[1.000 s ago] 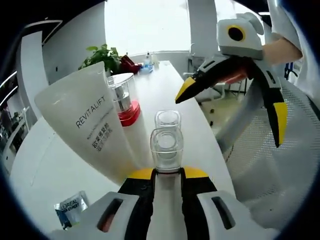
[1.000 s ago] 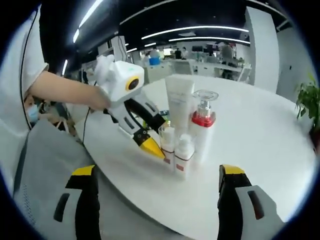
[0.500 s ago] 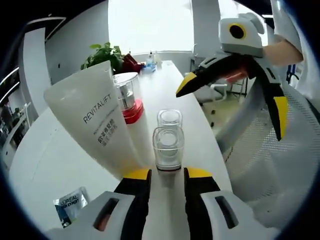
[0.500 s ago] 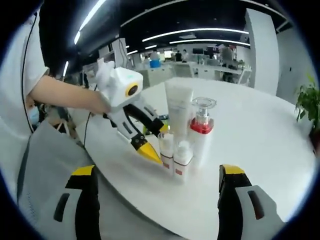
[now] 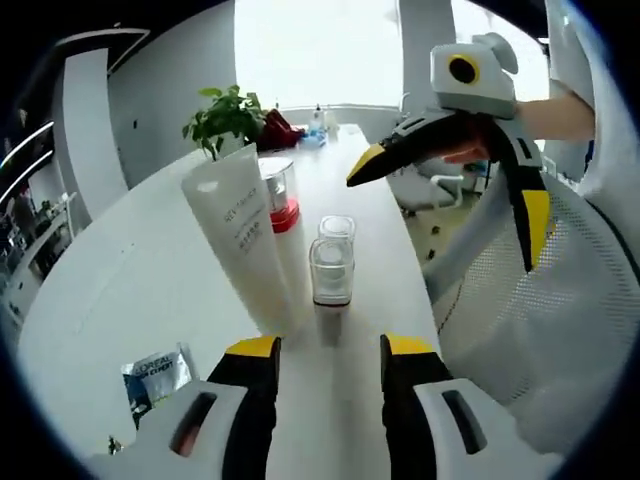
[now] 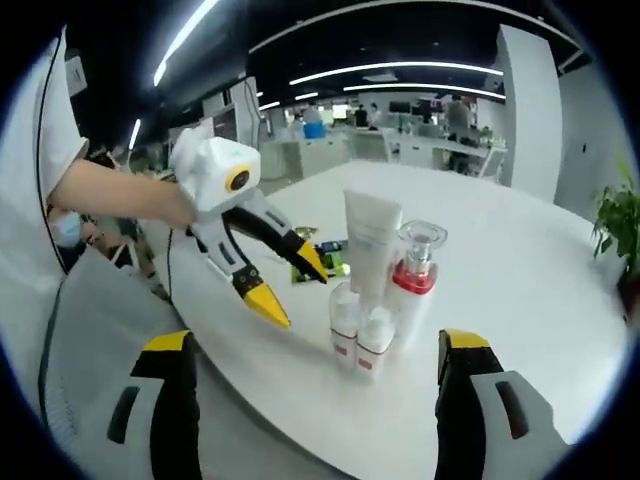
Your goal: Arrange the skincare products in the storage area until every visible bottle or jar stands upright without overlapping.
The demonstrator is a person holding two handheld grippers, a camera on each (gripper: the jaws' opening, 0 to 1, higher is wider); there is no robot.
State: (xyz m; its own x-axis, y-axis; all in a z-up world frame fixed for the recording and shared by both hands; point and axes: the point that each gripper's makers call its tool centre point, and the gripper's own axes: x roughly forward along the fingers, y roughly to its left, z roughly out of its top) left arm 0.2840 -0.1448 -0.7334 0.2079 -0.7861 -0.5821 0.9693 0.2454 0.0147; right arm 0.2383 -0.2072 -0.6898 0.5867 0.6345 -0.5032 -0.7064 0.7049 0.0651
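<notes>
Four skincare containers stand upright in a tight cluster on a white table in a bright open office.

Left gripper view: the left hand-held gripper (image 5: 328, 352) is released, holding nothing, just short of two small clear-capped bottles (image 5: 331, 270); a white tube (image 5: 243, 235) and a red-banded pump bottle (image 5: 279, 195) stand beside them, a sachet (image 5: 156, 373) lies flat nearby, and a potted plant (image 5: 228, 113) sits by the windows. Right gripper view: the right hand-held gripper (image 6: 320, 350) gapes empty near the cluster on the table (image 6: 520, 280); ceiling light strips (image 6: 400, 70) run above distant desks.
</notes>
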